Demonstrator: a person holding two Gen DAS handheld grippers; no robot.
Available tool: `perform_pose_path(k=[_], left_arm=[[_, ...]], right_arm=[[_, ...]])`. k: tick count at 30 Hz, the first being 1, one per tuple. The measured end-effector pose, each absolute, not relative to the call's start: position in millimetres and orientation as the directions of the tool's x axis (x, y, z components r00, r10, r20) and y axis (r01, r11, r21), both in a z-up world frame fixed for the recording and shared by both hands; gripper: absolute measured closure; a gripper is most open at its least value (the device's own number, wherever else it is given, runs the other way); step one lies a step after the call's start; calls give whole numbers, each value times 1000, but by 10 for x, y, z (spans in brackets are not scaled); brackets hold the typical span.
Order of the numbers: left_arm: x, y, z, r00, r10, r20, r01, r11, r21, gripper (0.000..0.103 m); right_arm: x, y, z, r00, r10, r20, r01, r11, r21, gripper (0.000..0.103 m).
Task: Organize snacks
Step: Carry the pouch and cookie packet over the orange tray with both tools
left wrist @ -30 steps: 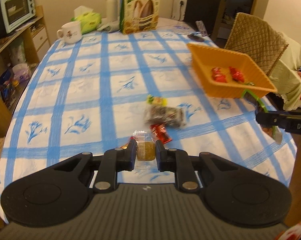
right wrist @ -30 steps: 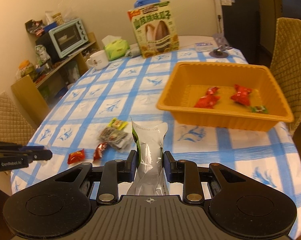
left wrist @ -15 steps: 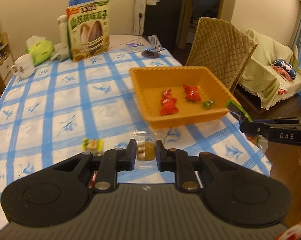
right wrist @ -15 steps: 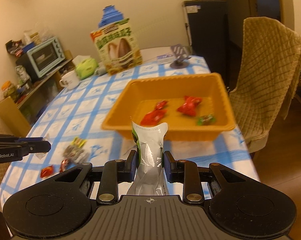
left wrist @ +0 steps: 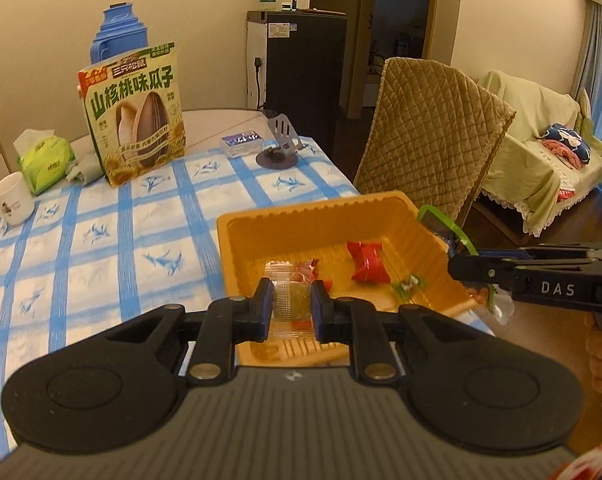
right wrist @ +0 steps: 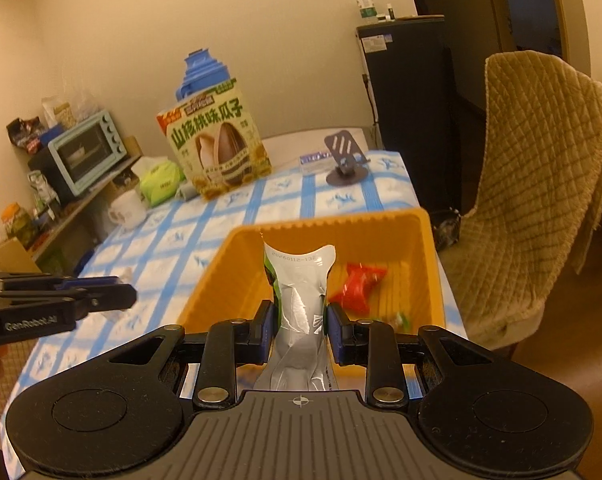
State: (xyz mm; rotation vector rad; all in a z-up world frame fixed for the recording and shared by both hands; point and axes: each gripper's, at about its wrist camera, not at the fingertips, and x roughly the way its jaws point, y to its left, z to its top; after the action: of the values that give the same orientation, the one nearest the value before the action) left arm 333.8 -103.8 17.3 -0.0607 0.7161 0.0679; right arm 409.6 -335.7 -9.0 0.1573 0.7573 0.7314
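My left gripper [left wrist: 292, 304] is shut on a small clear packet with a yellow-green sweet [left wrist: 291, 299] and holds it over the near end of the orange tray [left wrist: 237, 236]. My right gripper [right wrist: 300, 322] is shut on a silver and green pouch [right wrist: 301, 292], over the near edge of the same tray [right wrist: 221, 256]. Inside lie red wrapped candies [left wrist: 367, 266] and a small green one [left wrist: 409, 285]. The right gripper also shows in the left wrist view [left wrist: 461, 268], at the tray's right rim. The left gripper shows in the right wrist view [right wrist: 129, 296], left of the tray.
A sunflower-seed bag [left wrist: 135, 120], blue flask [left wrist: 119, 30], tissue pack [left wrist: 43, 158] and mug [left wrist: 11, 198] stand at the table's far end, with a phone stand [left wrist: 279, 148]. A quilted chair [left wrist: 429, 128] stands right of the table. A toaster oven [right wrist: 87, 156] sits on a side shelf.
Both grippers have moved with their snacks from the near table to over the orange tray. The loose snacks on the cloth have left both views.
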Motion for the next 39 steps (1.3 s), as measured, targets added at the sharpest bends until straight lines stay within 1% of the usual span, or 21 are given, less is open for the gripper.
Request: perform_pose_path(k=[12, 17, 27, 35, 39], left_arm=[[4009, -939, 138, 736, 74, -672, -107, 994, -7, 85], [4206, -890, 45, 716, 76, -693, -122, 992, -18, 85], [4492, -818, -319, 646, 72, -760, -152, 988, -36, 85], [4617, -794, -519, 605, 81, -792, -164, 986, -25, 85], [4641, -787, -539, 605, 78, -793, -161, 987, -26, 84]], right_arm=[[4731, -2989, -93, 477, 679, -559, -535, 728, 428, 74], [4887, -2855, -209, 458, 670, -584, -510, 736, 444, 74], [5020, -2734, -578, 418, 634, -651, -454, 766, 455, 74], [5057, -2733, -701, 409, 617, -672, -428, 780, 456, 74], [5075, -2733, -719, 408, 614, -676, -421, 783, 458, 74]])
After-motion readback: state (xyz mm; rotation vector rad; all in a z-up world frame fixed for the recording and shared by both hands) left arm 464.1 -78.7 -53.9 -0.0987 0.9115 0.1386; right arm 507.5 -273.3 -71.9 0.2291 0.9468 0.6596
